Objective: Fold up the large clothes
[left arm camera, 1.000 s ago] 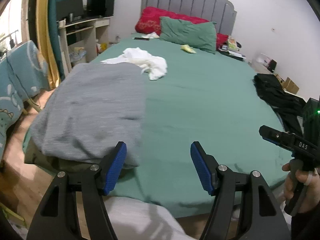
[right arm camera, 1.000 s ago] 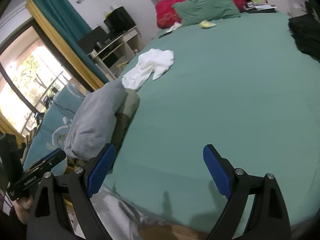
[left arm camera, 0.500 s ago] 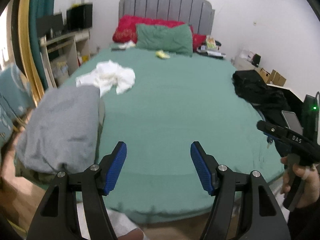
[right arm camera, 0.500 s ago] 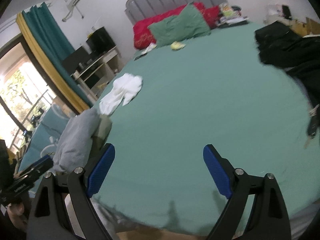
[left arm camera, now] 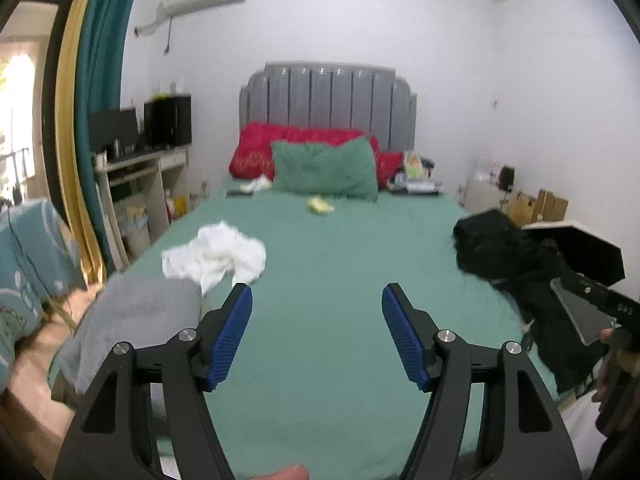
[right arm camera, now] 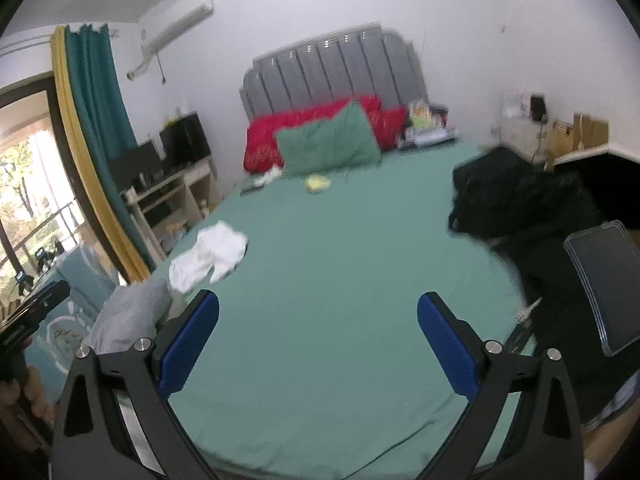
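Note:
A folded grey garment (left arm camera: 136,320) (right arm camera: 128,316) lies on the front left corner of the green bed (left arm camera: 340,248) (right arm camera: 320,240). Behind it sits a crumpled white garment (left arm camera: 216,254) (right arm camera: 208,256). A heap of black clothes (left arm camera: 516,256) (right arm camera: 520,208) covers the bed's right edge. My left gripper (left arm camera: 317,290) hangs open over the bare sheet, to the right of the grey garment, holding nothing. Over the middle of the sheet my right gripper (right arm camera: 319,298) is open; its jaws are opening wider with nothing between them.
A green pillow (left arm camera: 324,172) and red pillows (left arm camera: 256,152) lean on the grey headboard (left arm camera: 328,96). A small yellow item (left arm camera: 320,205) lies before them. A desk (left arm camera: 136,176) stands left of the bed. A dark tablet (right arm camera: 604,288) rests on the black heap.
Both grippers have risen and tipped up from the bed's front edge. The grey garment has slid to the lower left of both views, and the black heap has come closer on the right.

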The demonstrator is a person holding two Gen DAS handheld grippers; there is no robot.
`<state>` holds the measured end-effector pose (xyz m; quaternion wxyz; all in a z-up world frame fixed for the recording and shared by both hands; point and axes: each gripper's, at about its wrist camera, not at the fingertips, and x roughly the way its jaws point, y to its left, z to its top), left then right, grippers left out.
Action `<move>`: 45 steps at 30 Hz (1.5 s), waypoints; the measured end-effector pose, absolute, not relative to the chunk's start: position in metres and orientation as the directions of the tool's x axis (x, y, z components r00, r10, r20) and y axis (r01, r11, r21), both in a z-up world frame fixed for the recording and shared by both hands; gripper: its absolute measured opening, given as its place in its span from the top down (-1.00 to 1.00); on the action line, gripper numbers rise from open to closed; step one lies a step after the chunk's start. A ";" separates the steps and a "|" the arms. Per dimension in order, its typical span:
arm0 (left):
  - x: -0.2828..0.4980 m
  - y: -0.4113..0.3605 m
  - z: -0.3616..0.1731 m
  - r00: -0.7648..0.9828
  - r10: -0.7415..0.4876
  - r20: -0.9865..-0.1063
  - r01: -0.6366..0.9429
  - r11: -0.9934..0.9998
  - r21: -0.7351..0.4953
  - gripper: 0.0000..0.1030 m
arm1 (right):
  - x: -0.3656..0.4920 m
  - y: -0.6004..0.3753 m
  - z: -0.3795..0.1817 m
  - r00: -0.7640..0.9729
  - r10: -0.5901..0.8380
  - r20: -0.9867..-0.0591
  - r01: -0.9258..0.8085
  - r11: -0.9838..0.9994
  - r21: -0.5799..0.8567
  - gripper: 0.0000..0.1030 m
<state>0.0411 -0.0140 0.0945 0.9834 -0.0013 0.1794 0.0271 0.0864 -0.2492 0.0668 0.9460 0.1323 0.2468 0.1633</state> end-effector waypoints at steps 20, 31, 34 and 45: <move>0.008 -0.003 0.142 0.989 0.042 -0.140 -0.046 0.999 -0.025 -0.50 | 0.034 -0.210 0.135 0.906 0.386 -0.172 -0.361 0.919 0.162 -0.98; 0.013 0.010 0.126 0.988 0.075 -0.138 -0.088 0.992 -0.093 -0.59 | 0.059 -0.198 0.104 0.890 0.360 -0.280 -0.330 0.932 0.151 -0.98; 0.017 0.014 0.120 0.984 0.071 -0.164 -0.092 0.988 -0.125 -0.59 | 0.060 -0.199 0.100 0.889 0.355 -0.291 -0.323 0.934 0.154 -0.98; 0.029 0.001 0.109 0.969 0.048 -0.242 -0.066 0.996 -0.066 -0.59 | 0.071 -0.203 0.092 0.881 0.345 -0.325 -0.304 0.937 0.170 -0.98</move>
